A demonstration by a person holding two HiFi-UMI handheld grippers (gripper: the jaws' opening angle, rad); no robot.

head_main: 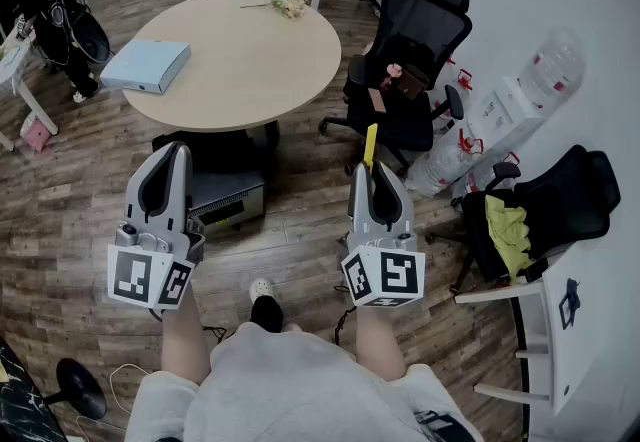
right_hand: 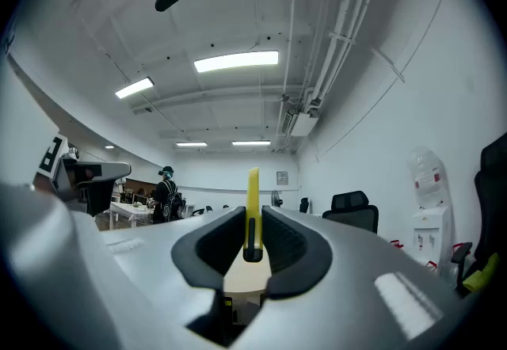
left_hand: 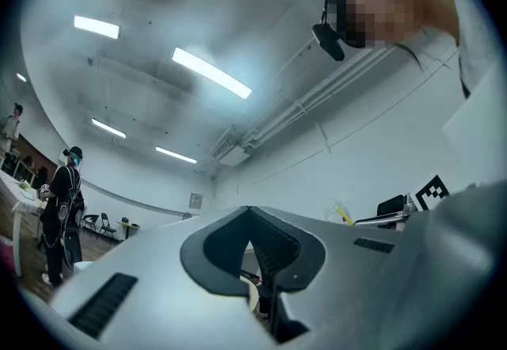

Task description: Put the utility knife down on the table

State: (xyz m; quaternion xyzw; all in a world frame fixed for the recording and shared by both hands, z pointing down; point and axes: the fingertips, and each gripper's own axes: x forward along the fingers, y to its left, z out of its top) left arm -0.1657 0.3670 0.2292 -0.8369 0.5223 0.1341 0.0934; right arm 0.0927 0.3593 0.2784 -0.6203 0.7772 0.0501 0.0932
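Note:
The yellow utility knife (head_main: 370,144) stands upright between the jaws of my right gripper (head_main: 369,173), which is shut on it. In the right gripper view the knife (right_hand: 253,202) rises as a thin yellow strip with a black slider from the right gripper (right_hand: 253,222). My left gripper (head_main: 178,152) is held level beside it at the left, shut with nothing in it. In the left gripper view the left gripper (left_hand: 250,214) shows its dark pads meeting at the tip. The round wooden table (head_main: 250,70) lies ahead of both grippers, a good way beyond their tips.
On the table lie a light blue box (head_main: 146,65) and a small flower bunch (head_main: 290,5). A grey case (head_main: 226,198) sits on the floor under it. Black office chairs (head_main: 410,50) and a water dispenser (head_main: 520,100) stand to the right. A person (head_main: 58,20) stands far left.

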